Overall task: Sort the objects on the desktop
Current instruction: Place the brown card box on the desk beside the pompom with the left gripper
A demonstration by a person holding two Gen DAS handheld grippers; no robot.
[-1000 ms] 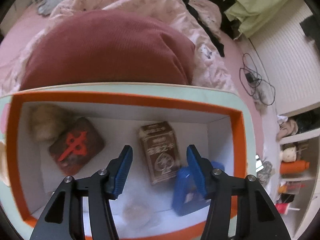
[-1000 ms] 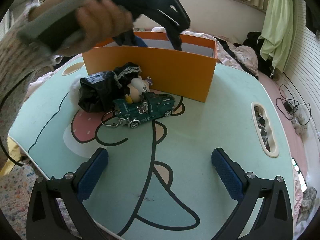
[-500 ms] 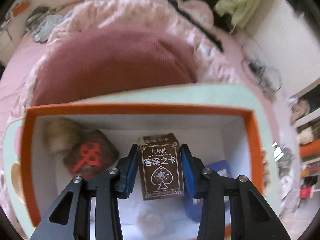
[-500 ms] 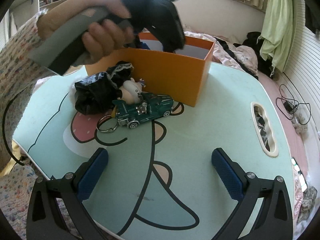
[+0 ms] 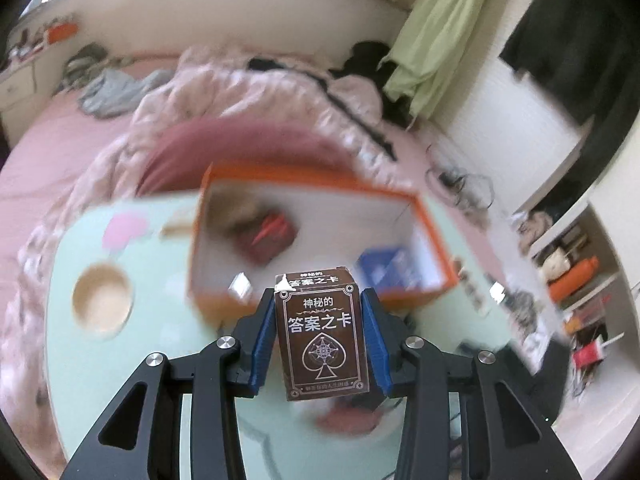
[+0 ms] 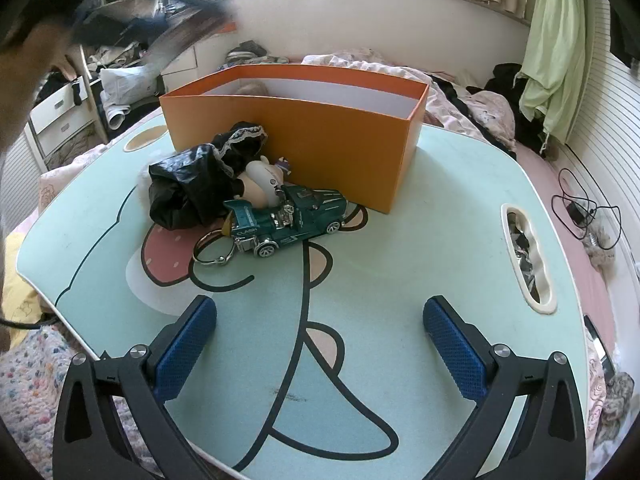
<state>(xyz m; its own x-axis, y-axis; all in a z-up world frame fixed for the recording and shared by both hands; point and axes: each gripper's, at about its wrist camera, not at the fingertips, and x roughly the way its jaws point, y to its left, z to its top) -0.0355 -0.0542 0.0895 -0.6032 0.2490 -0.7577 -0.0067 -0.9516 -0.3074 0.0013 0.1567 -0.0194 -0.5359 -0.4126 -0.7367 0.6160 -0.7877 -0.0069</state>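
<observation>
Since the earlier frames the left tool [image 5: 320,336] has closed on the brown card box [image 5: 322,330] and lifted it out of the orange box [image 5: 404,300]. A second ago that card box lay flat on the white floor of the orange box, between open pads.

Left wrist view: the card box sits at lower centre of the frame, clamped by its two narrow sides between the blue pads [image 5: 263,340]. Its long axis runs straight out along the fingers, printed face toward the camera. It is dark brown with white Chinese lettering, a spade emblem and a thin border; one upper corner looks slightly torn. The orange box is now above and behind it, at mid-frame and blurred, with a red-marked item [image 5: 270,236] and a blue item [image 5: 390,268] still inside. Pale green table [image 5: 120,360] shows at lower left. Where the card box goes next I cannot tell; it appears to be heading away from the orange box.

Right wrist view: the right tool [image 6: 318,350] stands wide and empty at the bottom of the frame, over bare table. A green toy truck [image 6: 286,214], a crumpled black bag [image 6: 188,192], a small white figure [image 6: 262,182] and a key ring [image 6: 212,248] lie in a cluster at centre-left, against the orange box's front wall. The left tool is out of this frame, so the right tool is nearer that cluster.
</observation>
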